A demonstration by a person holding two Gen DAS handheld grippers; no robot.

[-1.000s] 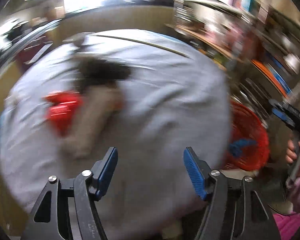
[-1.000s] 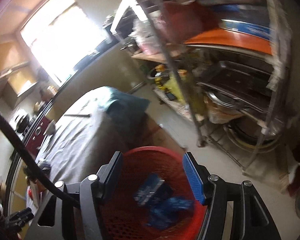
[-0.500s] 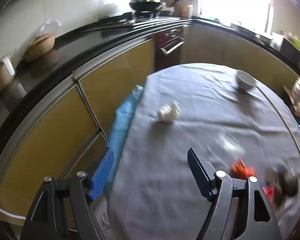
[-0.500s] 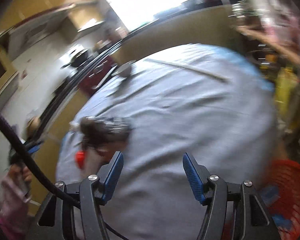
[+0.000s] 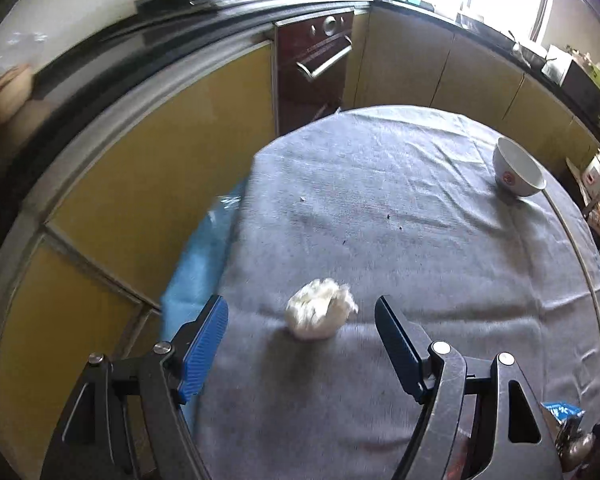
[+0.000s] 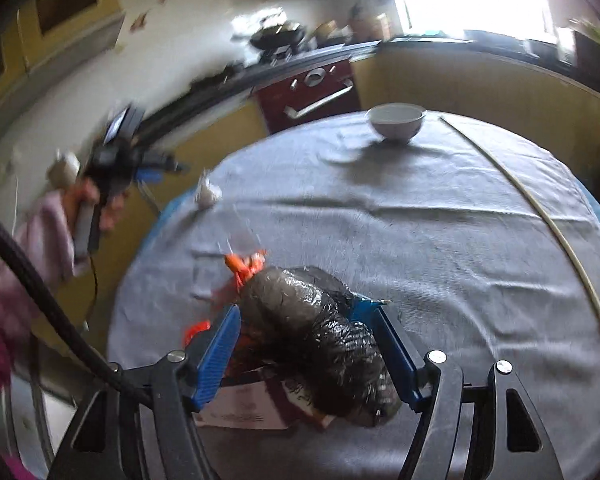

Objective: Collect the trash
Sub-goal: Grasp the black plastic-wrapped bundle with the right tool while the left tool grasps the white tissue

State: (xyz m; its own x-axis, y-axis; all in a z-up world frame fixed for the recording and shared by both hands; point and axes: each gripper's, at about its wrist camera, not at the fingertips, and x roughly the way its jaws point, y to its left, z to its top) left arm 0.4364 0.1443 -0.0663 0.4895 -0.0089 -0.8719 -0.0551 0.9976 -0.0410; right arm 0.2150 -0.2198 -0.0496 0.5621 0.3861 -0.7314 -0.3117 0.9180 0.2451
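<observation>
A crumpled white paper ball (image 5: 320, 314) lies on the grey-clothed round table (image 5: 420, 216), near its left edge. My left gripper (image 5: 302, 340) is open and the ball sits between its blue fingertips, untouched. My right gripper (image 6: 306, 350) is open around a dark crinkled foil wrapper (image 6: 320, 336) that lies on a flat white and dark-red packet (image 6: 252, 408). Orange-red wrapper scraps (image 6: 244, 266) lie just beyond it. The paper ball also shows in the right wrist view (image 6: 208, 196), with the left gripper (image 6: 132, 164) held over the table's edge.
A white bowl (image 5: 518, 172) stands at the table's far side, and a thin pale stick (image 6: 540, 216) lies along the right edge. Yellow cabinets (image 5: 148, 184) and a dark-red oven (image 5: 314, 64) curve around the table. A blue wrapper corner (image 5: 562, 410) shows at lower right.
My left gripper has moved in over the table until the paper ball sits between its fingers. My right gripper has swung from the red basket to the table and closed in on the foil wrapper.
</observation>
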